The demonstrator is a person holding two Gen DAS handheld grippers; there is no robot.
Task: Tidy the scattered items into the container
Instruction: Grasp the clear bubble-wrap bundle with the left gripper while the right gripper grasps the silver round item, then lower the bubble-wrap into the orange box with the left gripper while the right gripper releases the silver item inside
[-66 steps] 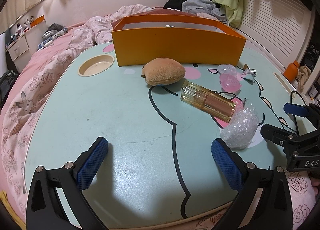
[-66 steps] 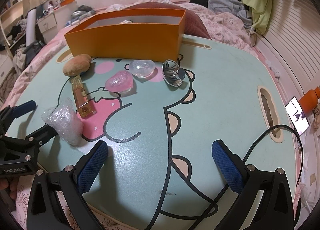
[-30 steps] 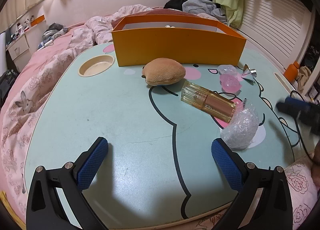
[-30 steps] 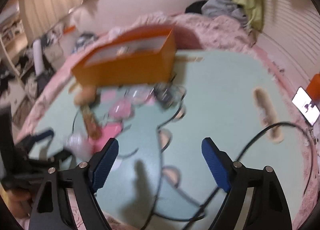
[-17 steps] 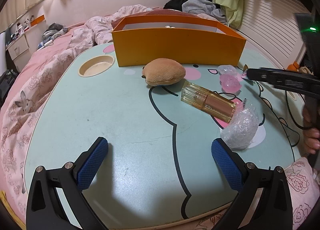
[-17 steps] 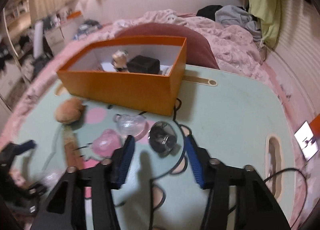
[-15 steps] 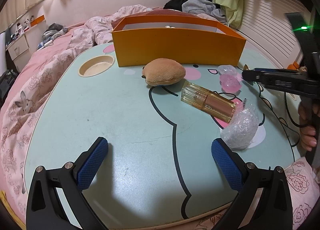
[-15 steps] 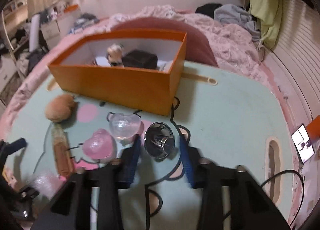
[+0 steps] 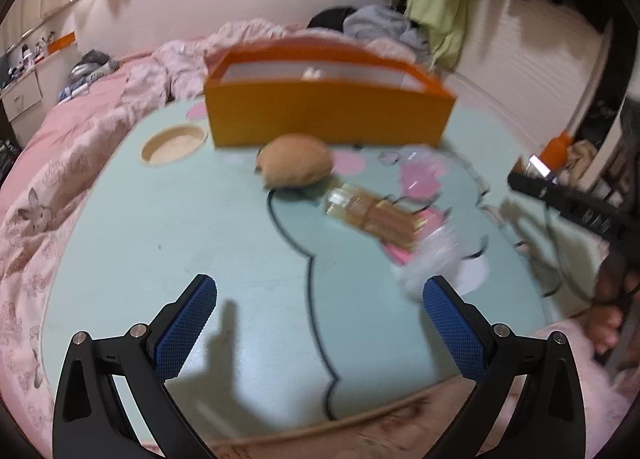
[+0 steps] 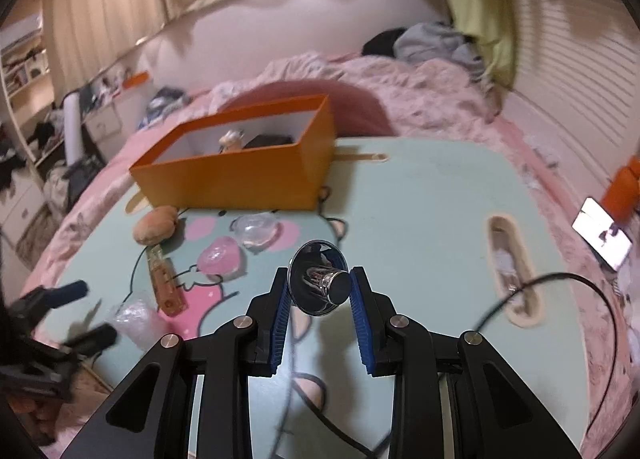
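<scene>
My right gripper [image 10: 319, 291] is shut on a shiny silver funnel-shaped cup [image 10: 318, 283] and holds it above the mint table [image 10: 420, 199]. The orange box [image 10: 240, 175] stands at the back with small items inside. In front of it lie a tan plush bun [image 10: 156, 229], a clear heart [image 10: 256, 233], a pink heart [image 10: 220, 257], an amber perfume bottle [image 10: 166, 283] and a bubble-wrap wad [image 10: 134, 319]. My left gripper [image 9: 320, 323] is open and empty over the table's near edge, short of the bottle [image 9: 372, 213] and the wad [image 9: 436, 259].
A round cup recess [image 9: 174, 145] is at the table's left and a slot recess [image 10: 508, 271] at its right. A black cable [image 10: 532, 291] trails over the right side. A phone [image 10: 604, 237] lies on the pink bedding beside the table.
My right gripper closed on the silver cup and lifted it off the table. My left gripper has started to move, so its view is blurred.
</scene>
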